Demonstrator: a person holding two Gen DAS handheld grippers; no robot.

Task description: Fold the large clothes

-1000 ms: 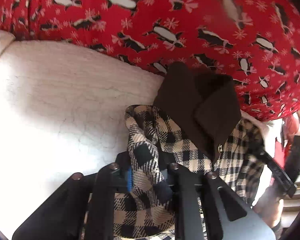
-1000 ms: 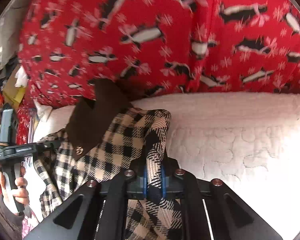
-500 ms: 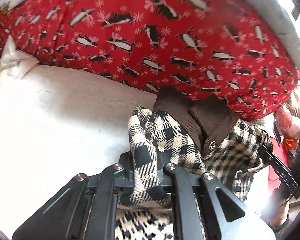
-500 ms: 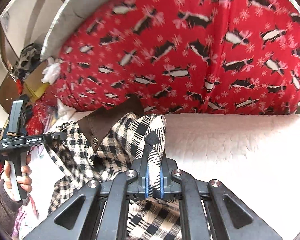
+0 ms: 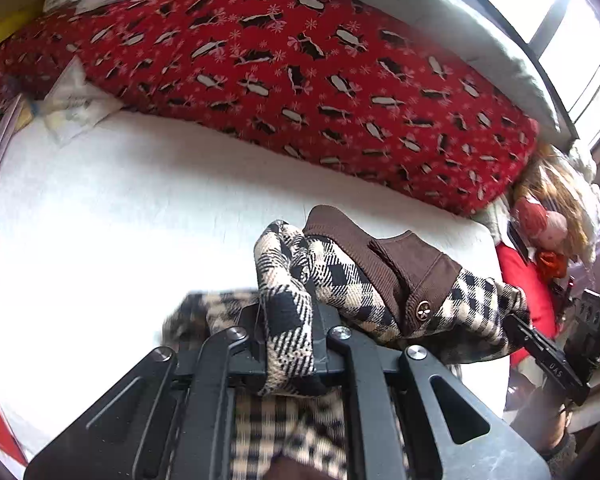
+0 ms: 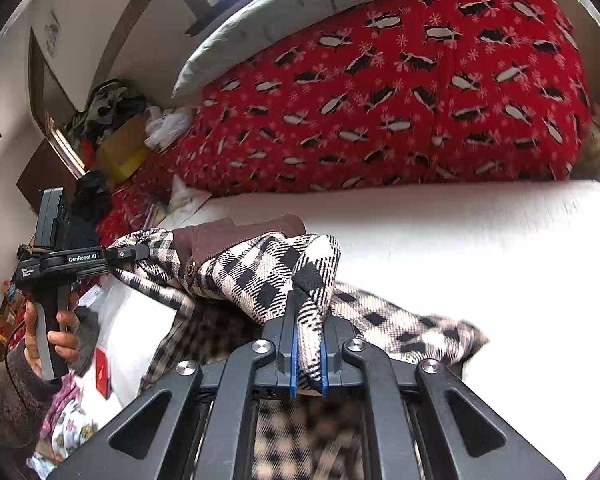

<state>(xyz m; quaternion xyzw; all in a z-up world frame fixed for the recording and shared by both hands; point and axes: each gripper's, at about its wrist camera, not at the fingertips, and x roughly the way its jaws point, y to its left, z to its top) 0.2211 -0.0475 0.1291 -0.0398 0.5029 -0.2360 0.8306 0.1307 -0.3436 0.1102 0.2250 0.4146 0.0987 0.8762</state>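
A beige-and-black plaid jacket [image 5: 340, 280] with a brown corduroy collar [image 5: 384, 252] and a brass snap hangs lifted over the white bed cover [image 5: 140, 208]. My left gripper [image 5: 290, 344] is shut on one shoulder fold of it. My right gripper [image 6: 308, 344] is shut on the other shoulder fold of the plaid jacket [image 6: 260, 272], whose brown collar [image 6: 236, 232] stretches between the two grips. In the right wrist view the left gripper [image 6: 124, 254] is held by a hand at the left. The jacket's lower part trails blurred on the bed.
A red penguin-print blanket [image 5: 280, 64] is heaped along the back of the bed, with a grey pillow [image 6: 300, 12] above it. A doll [image 5: 548, 228] lies at the bed's right end. White bags [image 5: 76, 96] and clutter [image 6: 112, 120] sit at the left.
Both grippers have risen and drawn back from the red blanket, carrying the jacket's shoulders up with them. More white bed and room now show behind it.
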